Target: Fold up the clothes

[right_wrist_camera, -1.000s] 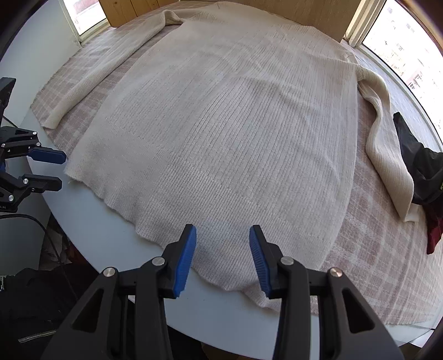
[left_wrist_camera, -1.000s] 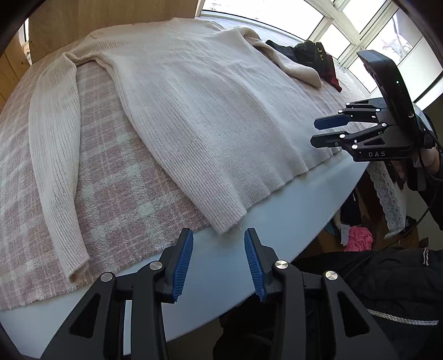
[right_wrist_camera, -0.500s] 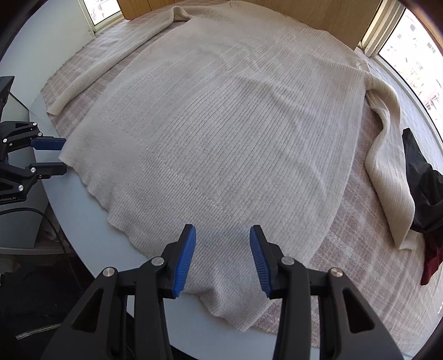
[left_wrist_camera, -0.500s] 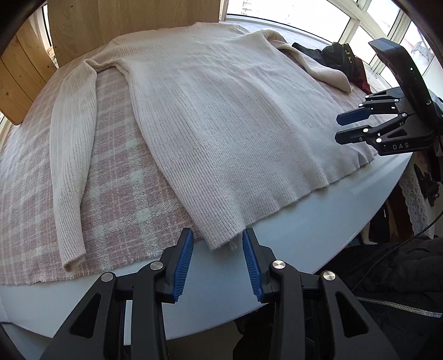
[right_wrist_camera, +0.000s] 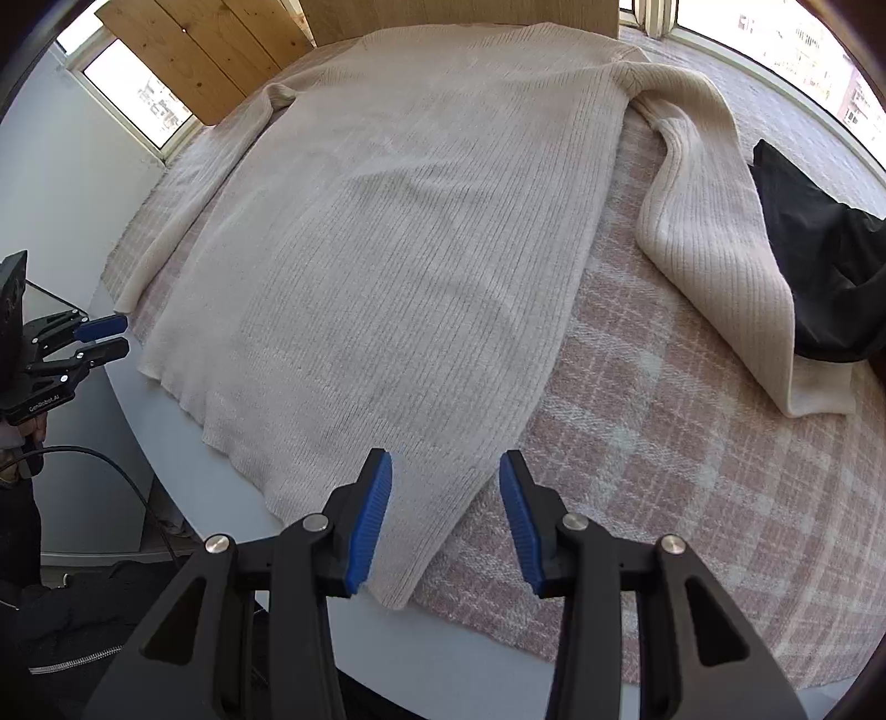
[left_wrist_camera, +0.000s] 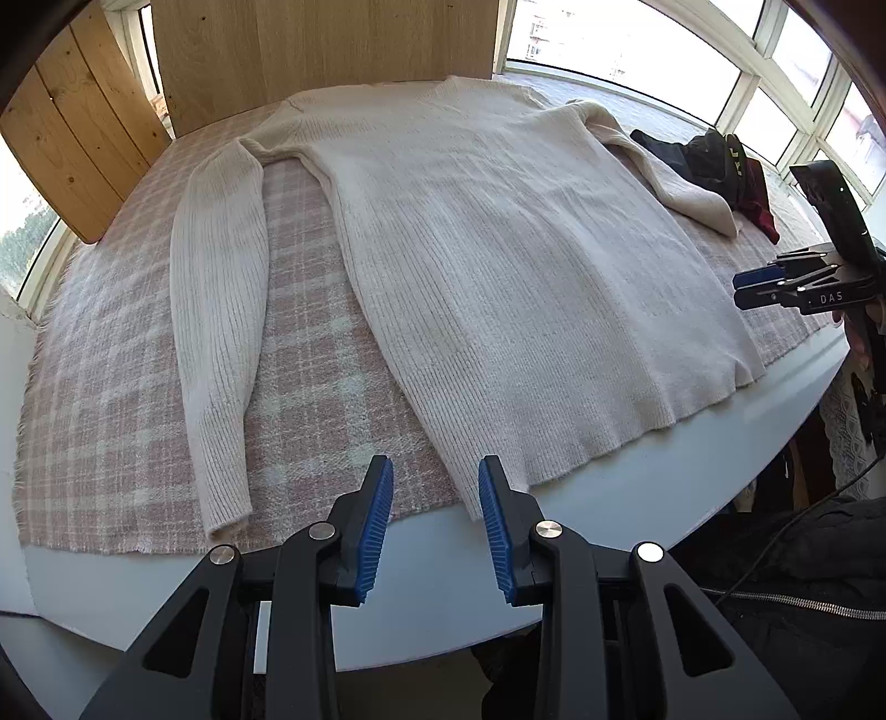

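Note:
A cream ribbed sweater (left_wrist_camera: 509, 266) lies flat, front hem toward me, on a pink plaid blanket (left_wrist_camera: 310, 376); it also shows in the right wrist view (right_wrist_camera: 410, 243). My left gripper (left_wrist_camera: 434, 520) is open and empty, over the hem's left corner. My right gripper (right_wrist_camera: 446, 515) is open and empty, over the hem's right corner. The left sleeve (left_wrist_camera: 216, 343) lies straight beside the body. The right sleeve (right_wrist_camera: 714, 249) bends outward, its cuff near dark clothes. Each gripper shows in the other's view, the right one (left_wrist_camera: 775, 288) and the left one (right_wrist_camera: 94, 338).
The blanket covers a white round table (left_wrist_camera: 664, 487) whose rim lies just below the hem. Dark and red clothes (left_wrist_camera: 720, 166) lie at the far right, also in the right wrist view (right_wrist_camera: 819, 260). Wooden panels (left_wrist_camera: 310, 50) and windows stand behind.
Both grippers have shifted toward the sweater's two hem corners, the left leftward and the right rightward, and both views now take in more of the far side. Both stay open.

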